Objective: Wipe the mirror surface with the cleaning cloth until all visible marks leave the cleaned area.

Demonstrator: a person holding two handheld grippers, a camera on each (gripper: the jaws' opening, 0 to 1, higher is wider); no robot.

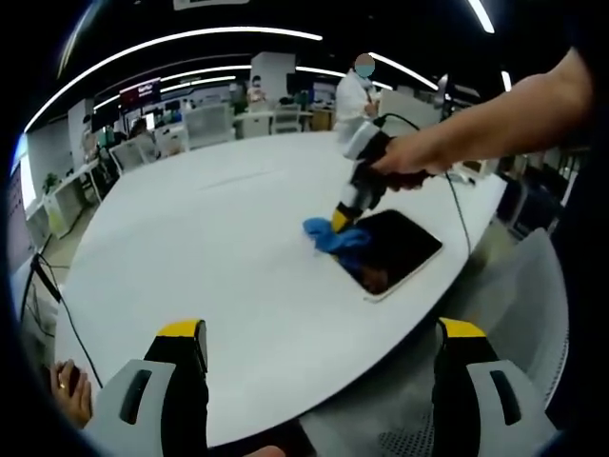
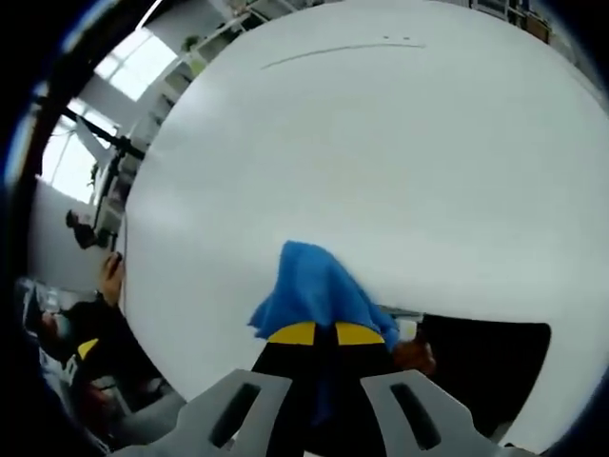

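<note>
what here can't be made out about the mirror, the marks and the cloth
- Marks on the mirror: left gripper view, too small and dark to tell any.
- Mirror corner under the blue cleaning cloth: covered by the cloth in both views.
- Rest of the mirror: right gripper view, cut off by the lower edge and hidden behind the right gripper.
- Cloth's pinched part: right gripper view, hidden by the closed jaws.

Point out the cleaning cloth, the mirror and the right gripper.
cleaning cloth (image 2: 319, 286), right gripper view, upper blue fold.
mirror (image 1: 404, 243), left gripper view, dark glass centre.
right gripper (image 1: 341, 221), left gripper view, yellow tips pinching the cloth.
</note>
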